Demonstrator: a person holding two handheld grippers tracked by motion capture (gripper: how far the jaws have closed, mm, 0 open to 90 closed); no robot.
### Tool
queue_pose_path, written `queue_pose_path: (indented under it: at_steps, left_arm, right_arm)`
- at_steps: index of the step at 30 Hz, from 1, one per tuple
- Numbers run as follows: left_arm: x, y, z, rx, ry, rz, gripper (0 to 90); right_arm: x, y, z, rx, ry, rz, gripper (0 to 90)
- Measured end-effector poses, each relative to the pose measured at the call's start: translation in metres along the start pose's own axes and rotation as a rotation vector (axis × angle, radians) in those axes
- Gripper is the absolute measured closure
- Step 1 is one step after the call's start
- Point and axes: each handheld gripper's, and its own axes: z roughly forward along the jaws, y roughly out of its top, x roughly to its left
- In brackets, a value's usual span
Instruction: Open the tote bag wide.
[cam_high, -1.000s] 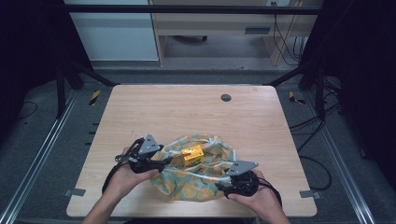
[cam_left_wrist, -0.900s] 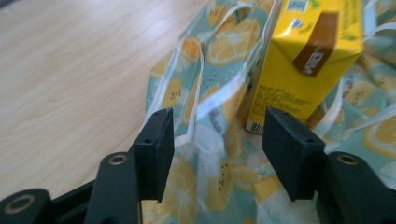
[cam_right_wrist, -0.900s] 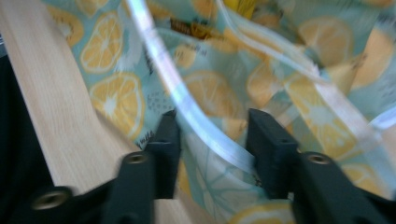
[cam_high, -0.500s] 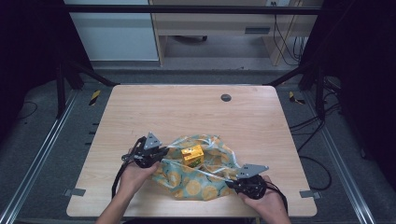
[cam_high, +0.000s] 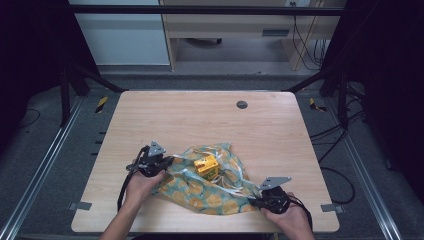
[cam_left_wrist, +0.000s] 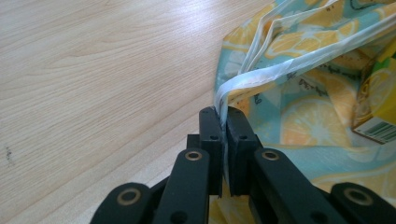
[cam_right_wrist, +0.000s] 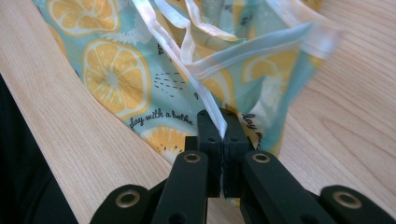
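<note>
Surface: light wood-grain table (cam_high: 165, 120), rounded corners, on a dark floor with metal rails either side; small dark round grommet (cam_high: 242, 104) near the far edge.
Background: pale cabinet and a wooden desk beyond the table, cables hanging at far right.
Bag: lemon-print bag (cam_high: 212, 192), teal with yellow citrus slices and a white rim, lying crumpled on the near half of the table, mouth facing up and partly spread.
Contents: yellow carton (cam_high: 206, 166) sitting inside the bag's mouth, toward its far-left side; its corner shows at the right edge of the left gripper view (cam_left_wrist: 378, 100).
Left gripper: left gripper (cam_high: 169, 161) at the bag's left edge, low over the table. Jaws closed tight on a fold of the white rim (cam_left_wrist: 261, 74), which rises from between the pads.
Right gripper: right gripper (cam_high: 251, 201) at the bag's near-right corner, close to the table's front edge. Jaws pressed together on a strip of white rim; the strip leads up and away from the pads.
Spacing: grippers well apart, bag stretched loosely between them.
Hands: one hand behind each gripper, forearms entering from the near edge.
</note>
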Motion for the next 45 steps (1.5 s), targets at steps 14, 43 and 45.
queue_pose_path:
  at_steps: [14, 43, 45]
  left_arm:
    - [0.006, 0.002, 0.007, 0.01, 0.001, -0.006, 89.1]
    - [0.002, -0.001, -0.012, -0.06, -0.031, 0.035, 80.6]
    - [0.0, -0.001, -0.019, -0.077, -0.027, 0.042, 76.1]
  right_arm:
    - [-0.004, -0.003, -0.006, -0.013, -0.006, 0.021, 90.0]
    - [0.001, -0.004, -0.011, -0.068, -0.034, -0.045, 71.2]
    - [0.004, -0.002, -0.013, -0.094, -0.037, -0.069, 61.7]
